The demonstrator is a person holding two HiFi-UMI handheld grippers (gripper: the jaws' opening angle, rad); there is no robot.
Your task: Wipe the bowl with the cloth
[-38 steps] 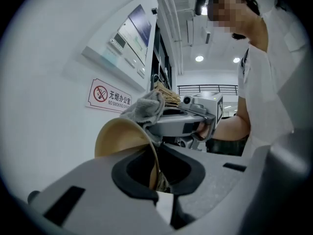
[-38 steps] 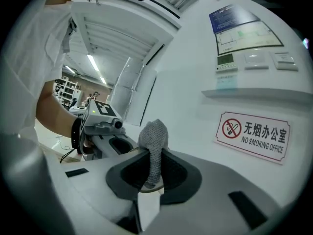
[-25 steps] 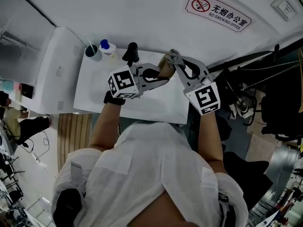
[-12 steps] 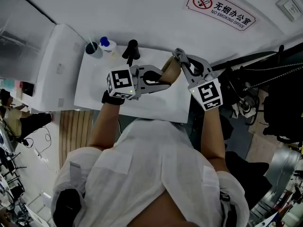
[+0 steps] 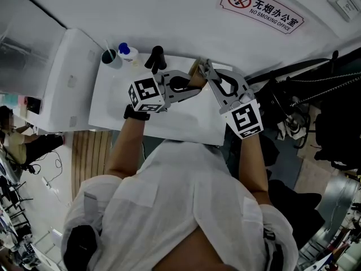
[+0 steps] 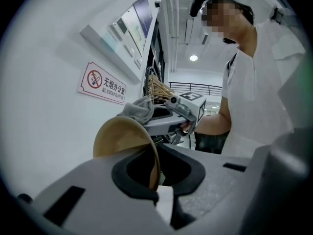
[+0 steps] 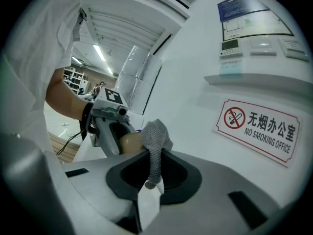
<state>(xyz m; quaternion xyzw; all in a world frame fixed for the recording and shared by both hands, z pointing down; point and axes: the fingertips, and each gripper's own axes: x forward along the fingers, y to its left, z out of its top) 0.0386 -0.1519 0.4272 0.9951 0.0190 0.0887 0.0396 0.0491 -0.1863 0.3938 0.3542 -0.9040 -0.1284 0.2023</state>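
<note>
A tan bowl point(image 5: 195, 80) is held up on edge over the white table point(image 5: 113, 114), its rim pinched in my shut left gripper point(image 5: 193, 88). In the left gripper view the bowl point(image 6: 122, 140) rises from between the jaws point(image 6: 156, 192). My right gripper point(image 5: 205, 70) is shut on a grey cloth point(image 5: 202, 66), which is pressed against the bowl's upper edge. The right gripper view shows the cloth point(image 7: 155, 140) hanging from its jaws point(image 7: 149, 186), with the bowl point(image 7: 130, 142) and the left gripper point(image 7: 108, 124) just behind it.
At the table's back left stand a dark cup with a straw point(image 5: 111, 60), a blue-capped bottle point(image 5: 126, 53) and a black handle point(image 5: 156, 59). A white unit point(image 5: 65, 78) flanks the table on the left. A no-smoking sign point(image 5: 261, 13) hangs on the wall.
Half a second ago both grippers sat lower and more of the bowl's face showed. Now they are back up toward the wall, with the cloth over the bowl's edge.
</note>
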